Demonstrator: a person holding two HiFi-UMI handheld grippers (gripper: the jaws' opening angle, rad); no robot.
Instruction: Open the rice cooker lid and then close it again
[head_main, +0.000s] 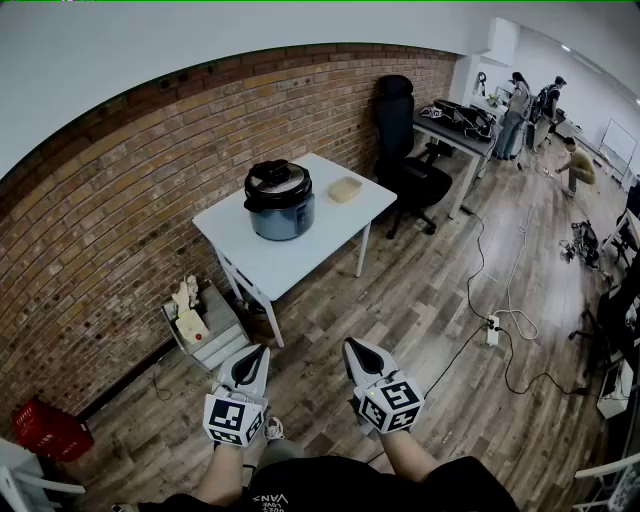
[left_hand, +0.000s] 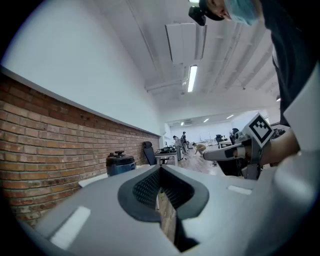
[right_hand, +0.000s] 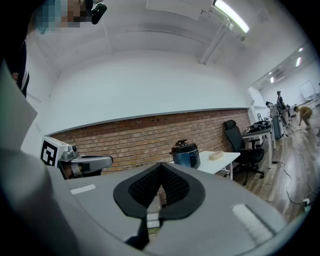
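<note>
Open wooden floor lay before a brick wall. A white desk stood against it, carrying a dark blue rice cooker, lid down. Left gripper and right gripper were closed, empty, well apart from it.

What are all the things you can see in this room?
rice cooker: one, blue with a black lid that is shut, on the table
table: one, white, by the brick wall
block: one, beige, on the table right of the rice cooker
chair: one, black, beyond the table
desk: one, pale, cluttered, behind the chair
crate: one, red, floor at lower left
box: one, grey, floor beside the table
power strip: one, white, floor at right
people: three, far end
grippers: two, white and black, low in front; left gripper shut, empty; right gripper shut, empty
</note>
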